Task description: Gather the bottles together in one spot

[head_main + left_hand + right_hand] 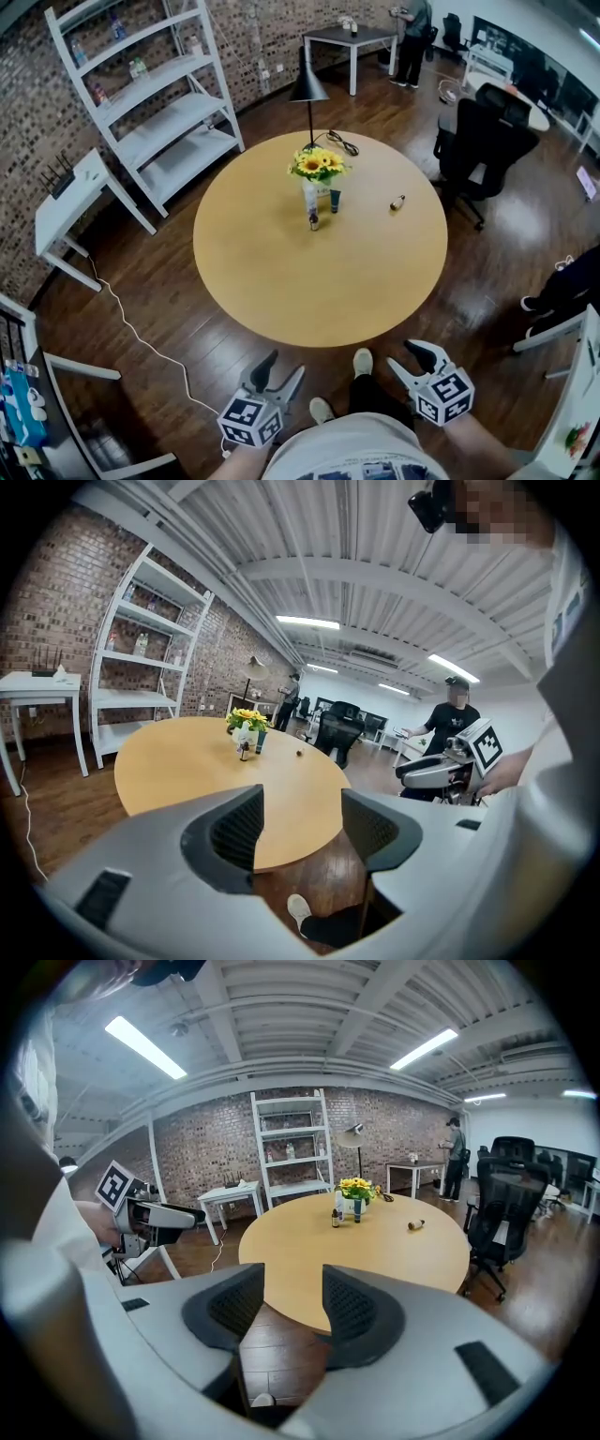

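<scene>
On the round wooden table [281, 281], beside a vase of sunflowers [317, 169], stand a small brown bottle [313, 221] and a dark teal bottle [335, 200]. A third small bottle [397, 202] lies on its side, apart to the right. Both gripper views show them too: the brown bottle [244, 750] [335, 1217], the teal bottle [357, 1210] and the lying bottle [300, 754] [415, 1225]. My left gripper [281, 370] [302, 822] and right gripper [412, 361] [292, 1302] hang short of the table's near edge. Both are open with nothing between the jaws.
A black lamp [307, 84] stands at the table's far side, its cord beside it. A white shelf unit [150, 94] and a white side table [75, 197] are to the left, a black office chair [483, 141] to the right. A white cable [141, 337] runs across the floor.
</scene>
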